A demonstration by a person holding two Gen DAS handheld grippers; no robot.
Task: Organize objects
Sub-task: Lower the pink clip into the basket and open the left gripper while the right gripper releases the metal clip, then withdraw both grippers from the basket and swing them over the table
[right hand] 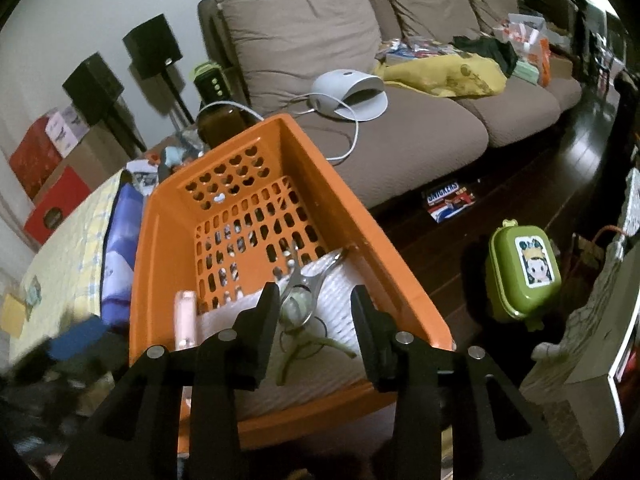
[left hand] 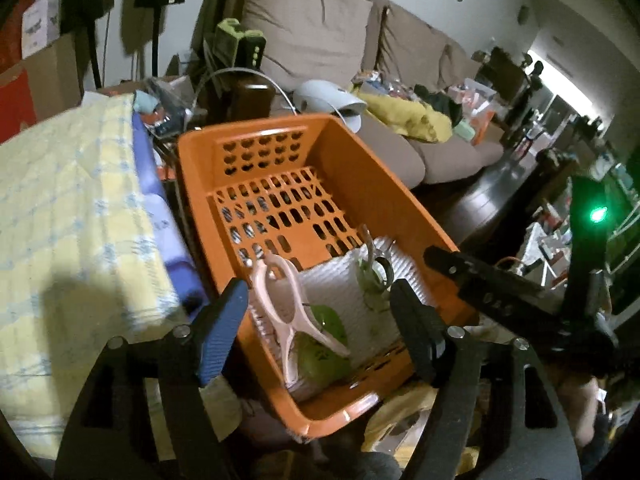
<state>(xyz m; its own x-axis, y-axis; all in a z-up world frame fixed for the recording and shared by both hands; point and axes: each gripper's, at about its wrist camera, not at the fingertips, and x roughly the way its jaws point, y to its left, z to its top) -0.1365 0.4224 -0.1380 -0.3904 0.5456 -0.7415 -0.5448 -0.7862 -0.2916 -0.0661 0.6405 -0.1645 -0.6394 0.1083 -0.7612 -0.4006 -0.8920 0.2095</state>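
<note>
Basket: orange basket (right hand: 360,216), holes in floor.
Inside, six o'clock end: white padded sheet (right hand: 344,280), pink clothes peg (left hand: 280,304), small metal scissors (right hand: 304,280).
Left gripper (left hand: 320,316): apart, empty.
Right gripper (right hand: 316,328): apart, empty.

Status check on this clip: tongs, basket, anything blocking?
Left tongs open, empty. Right tongs open, empty, over the orange basket. Pink clip and metal scissors lie inside on white padding. Nothing blocking.

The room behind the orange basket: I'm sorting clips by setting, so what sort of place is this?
Most likely a lived-in home living room: a long brown sofa strewn with clutter, two black speakers on stands against the wall, and stacked cardboard boxes in the corner.
</note>
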